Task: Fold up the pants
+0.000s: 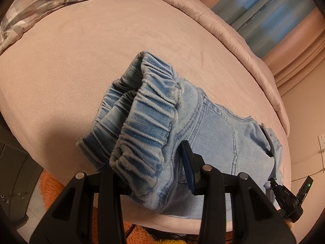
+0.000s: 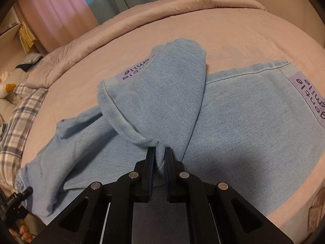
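Note:
Light blue denim pants [image 1: 219, 142] lie on a pink bed [image 1: 81, 61]. In the left wrist view my left gripper [image 1: 154, 174] is shut on the elastic waistband [image 1: 146, 122] and lifts it off the bed. In the right wrist view my right gripper [image 2: 159, 158] is shut on the hem end of one pant leg [image 2: 158, 101], held raised and bunched over the other leg [image 2: 254, 126], which lies flat. Purple "gentle smile" labels [image 2: 308, 97] run along the hems. The left gripper also shows in the right wrist view at the lower left [image 2: 18, 201].
A plaid pillow [image 1: 50, 2] lies at the head of the bed. A rolled pink duvet [image 1: 243, 46] runs along the far edge. Curtains [image 2: 61, 14] hang beyond. An orange rug [image 1: 61, 187] is on the floor by the near edge.

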The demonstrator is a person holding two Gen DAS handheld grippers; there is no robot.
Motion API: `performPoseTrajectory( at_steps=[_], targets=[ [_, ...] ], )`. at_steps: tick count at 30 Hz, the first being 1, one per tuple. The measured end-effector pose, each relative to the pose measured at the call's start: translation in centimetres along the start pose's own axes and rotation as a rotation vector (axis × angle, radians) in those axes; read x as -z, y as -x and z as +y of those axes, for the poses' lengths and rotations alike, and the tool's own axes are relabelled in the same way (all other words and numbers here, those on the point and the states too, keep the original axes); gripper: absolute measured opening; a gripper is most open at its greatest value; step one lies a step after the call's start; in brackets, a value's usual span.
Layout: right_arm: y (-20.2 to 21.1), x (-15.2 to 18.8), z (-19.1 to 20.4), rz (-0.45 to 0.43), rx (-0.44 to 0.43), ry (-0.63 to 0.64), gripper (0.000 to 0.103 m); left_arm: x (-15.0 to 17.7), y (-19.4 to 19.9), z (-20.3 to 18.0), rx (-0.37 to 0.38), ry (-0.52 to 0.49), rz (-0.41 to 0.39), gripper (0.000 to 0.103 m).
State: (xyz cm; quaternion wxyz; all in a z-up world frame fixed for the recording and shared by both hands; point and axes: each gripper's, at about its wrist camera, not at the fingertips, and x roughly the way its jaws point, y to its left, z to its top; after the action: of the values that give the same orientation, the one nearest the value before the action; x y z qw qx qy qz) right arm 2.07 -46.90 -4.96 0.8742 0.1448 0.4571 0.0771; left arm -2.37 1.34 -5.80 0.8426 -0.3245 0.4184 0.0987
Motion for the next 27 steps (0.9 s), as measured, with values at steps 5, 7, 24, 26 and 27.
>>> performPoseTrajectory(
  at_steps=[5,7,24,26,27],
  targets=[
    [0.0,0.0,0.1,0.000,0.001,-0.002,0.004,0.0,-0.1,-0.1,-0.003,-0.004,-0.002,0.040],
    [0.0,0.0,0.2,0.004,0.007,0.004,0.004,0.0,-0.1,-0.2,-0.003,-0.017,-0.001,0.042],
    [4.1,-5.2,4.5,-0.079,0.047,0.174,0.063,0.5,-1.0,-1.6,-0.043,-0.099,-0.024,0.055],
    [3.1,-5.8,5.6,-0.065,0.068,0.213,0.063,0.4,-1.0,-1.5,-0.037,-0.105,-0.022,0.055],
    [2.5,-6.2,6.1,-0.050,0.062,0.223,0.063,0.4,-1.1,-1.5,-0.034,-0.108,-0.020,0.055]
  ],
)
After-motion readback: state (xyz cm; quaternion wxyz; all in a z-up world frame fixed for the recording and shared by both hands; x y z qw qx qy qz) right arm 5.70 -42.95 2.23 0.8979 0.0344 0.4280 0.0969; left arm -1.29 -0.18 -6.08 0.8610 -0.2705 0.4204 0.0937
